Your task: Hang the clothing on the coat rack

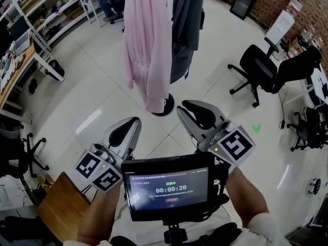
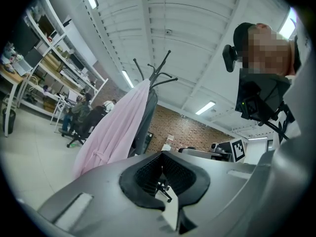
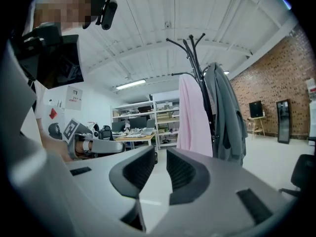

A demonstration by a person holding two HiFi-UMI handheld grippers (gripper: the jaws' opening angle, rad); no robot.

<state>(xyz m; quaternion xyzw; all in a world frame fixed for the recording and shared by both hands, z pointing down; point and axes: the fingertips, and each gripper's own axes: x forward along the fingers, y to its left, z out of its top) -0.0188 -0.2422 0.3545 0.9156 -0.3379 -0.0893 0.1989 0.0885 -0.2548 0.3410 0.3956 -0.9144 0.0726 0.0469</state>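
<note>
Along the left edge, desks and shelving (image 1: 31, 40) lined the room, well apart from the rack. We held our left gripper (image 1: 134, 123) low near our body, its jaws closed tight on nothing. Ahead, between the two grippers, the coat rack (image 1: 168, 106) stood on its round base. A pink robe (image 1: 146, 45) hung from its upper hooks, and a grey jacket (image 1: 185, 29) hung touching the robe on the right. Our right gripper (image 1: 187, 107) showed only a narrow gap between its jaws, with nothing in that gap. With both garments up and neither gripper carrying anything, we judged the hanging done; no further clothing showed in these views. The tile floor (image 1: 102, 101) ringed the rack with open room, and a black office chair (image 1: 259, 65) farther right sat well clear.
</note>
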